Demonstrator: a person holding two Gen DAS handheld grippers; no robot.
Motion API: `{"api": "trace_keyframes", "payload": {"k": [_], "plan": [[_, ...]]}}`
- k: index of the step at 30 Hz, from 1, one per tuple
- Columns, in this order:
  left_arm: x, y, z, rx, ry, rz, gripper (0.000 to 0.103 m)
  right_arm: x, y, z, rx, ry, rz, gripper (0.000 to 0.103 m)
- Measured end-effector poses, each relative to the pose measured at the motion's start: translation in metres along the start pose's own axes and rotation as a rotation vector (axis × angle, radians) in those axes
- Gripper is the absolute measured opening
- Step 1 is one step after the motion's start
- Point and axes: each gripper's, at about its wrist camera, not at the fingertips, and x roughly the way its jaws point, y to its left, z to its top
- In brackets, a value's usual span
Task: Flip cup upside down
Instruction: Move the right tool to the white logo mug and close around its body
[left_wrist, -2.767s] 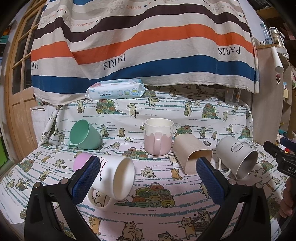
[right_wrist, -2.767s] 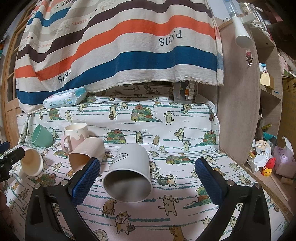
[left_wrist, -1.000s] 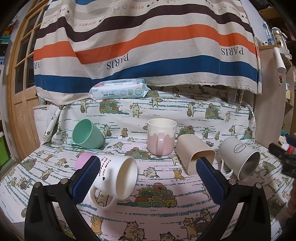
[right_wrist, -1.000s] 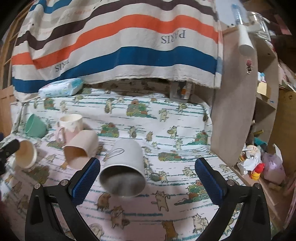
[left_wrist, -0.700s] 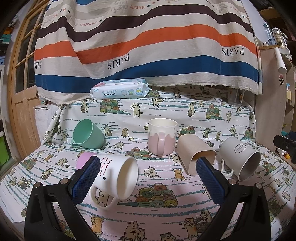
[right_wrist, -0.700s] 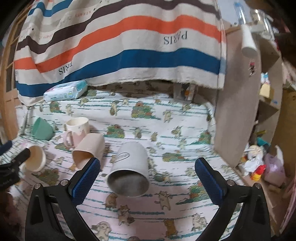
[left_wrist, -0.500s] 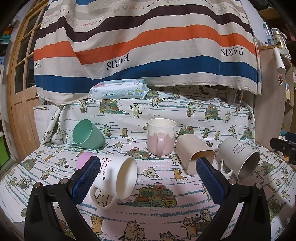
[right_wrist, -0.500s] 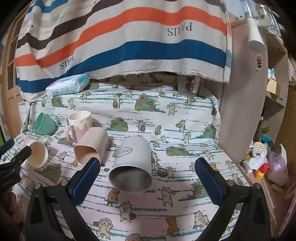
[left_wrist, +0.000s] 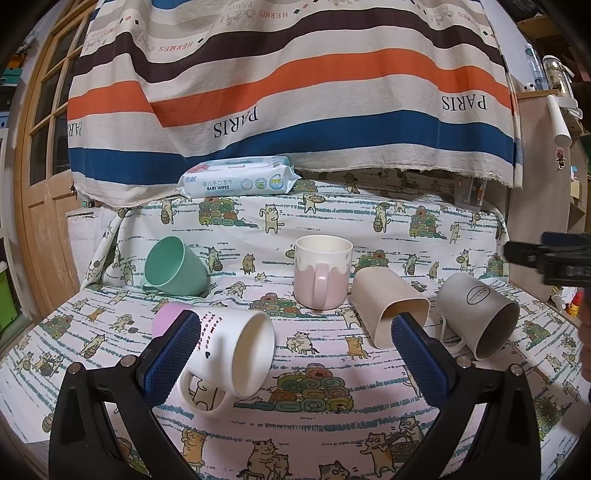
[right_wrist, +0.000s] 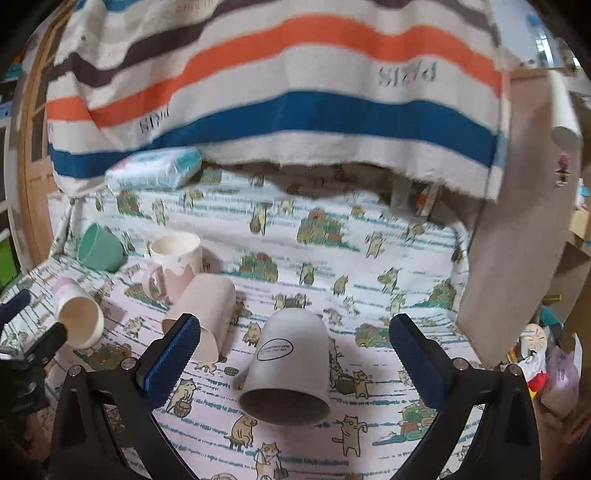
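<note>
Several cups sit on a cat-print cloth (left_wrist: 317, 417). A grey mug (right_wrist: 290, 363) lies on its side, mouth toward me, between the fingers of my open right gripper (right_wrist: 291, 354); it also shows in the left wrist view (left_wrist: 480, 314). A white mug with a pink base (left_wrist: 229, 350) lies on its side by the left finger of my open, empty left gripper (left_wrist: 295, 354). A beige tumbler (left_wrist: 388, 308) and a green cup (left_wrist: 175, 267) lie tipped. A pink-and-cream mug (left_wrist: 321, 271) stands upright.
A pack of baby wipes (left_wrist: 238, 181) rests on the raised back ledge under a striped hanging cloth (left_wrist: 295, 85). A wooden door (left_wrist: 33, 166) is on the left. A wooden cabinet side (right_wrist: 517, 240) stands on the right, with clutter beyond it.
My right gripper has moved forward and left toward the grey mug, which now lies between its fingers. The left gripper has stayed still.
</note>
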Motion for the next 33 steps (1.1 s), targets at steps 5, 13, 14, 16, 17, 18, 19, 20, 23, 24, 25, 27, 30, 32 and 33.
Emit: {"api": "trace_keyframes", "payload": {"k": [5,13,14,16,17,18,19,20,23,24,25,27,30,32,33], "plan": [[0.0,0.0,-0.001,-0.004,-0.001,0.003,0.103,0.05,-0.002,0.002,0.028,0.17,-0.049,0.103],[0.0,0.0,-0.001,-0.005,0.0,0.003,0.103,0.102,-0.007,-0.01,0.072,0.367,-0.024,0.102],[0.0,0.001,-0.001,-0.005,0.0,0.003,0.103,0.105,-0.006,-0.011,0.064,0.383,-0.022,0.102],[0.001,0.001,-0.001,-0.005,0.001,0.003,0.103,0.108,-0.007,-0.012,0.067,0.411,-0.006,0.102],[0.001,0.001,-0.001,-0.005,0.001,0.003,0.103,0.11,-0.008,-0.011,0.076,0.418,0.003,0.102],[0.0,0.0,-0.001,-0.005,0.001,0.003,0.103,0.111,-0.009,-0.011,0.089,0.425,0.008,0.102],[0.0,0.001,-0.001,-0.005,0.0,0.003,0.103,0.113,-0.01,-0.011,0.097,0.429,0.009,0.102],[0.001,0.001,-0.001,-0.006,0.001,0.003,0.103,0.115,-0.01,-0.012,0.103,0.434,0.008,0.102],[0.0,0.001,-0.001,-0.006,0.002,0.003,0.103,0.123,-0.009,-0.015,0.117,0.466,0.016,0.1],[0.001,0.001,-0.001,-0.006,0.001,0.003,0.103,0.127,-0.009,-0.017,0.125,0.484,0.023,0.093],[0.0,0.001,-0.001,-0.006,0.002,0.003,0.103,0.128,-0.007,-0.018,0.127,0.495,0.021,0.086],[0.0,0.001,-0.001,-0.007,0.003,0.003,0.103,0.131,-0.007,-0.019,0.123,0.501,0.008,0.08],[0.0,0.001,-0.002,-0.007,0.002,0.003,0.103,0.131,-0.01,-0.019,0.141,0.51,0.026,0.079],[0.0,0.001,-0.002,-0.006,0.002,0.003,0.103,0.128,-0.012,-0.02,0.164,0.513,0.042,0.079],[0.0,0.001,-0.001,-0.007,0.003,0.003,0.103,0.124,-0.013,-0.021,0.175,0.511,0.049,0.079]]}}
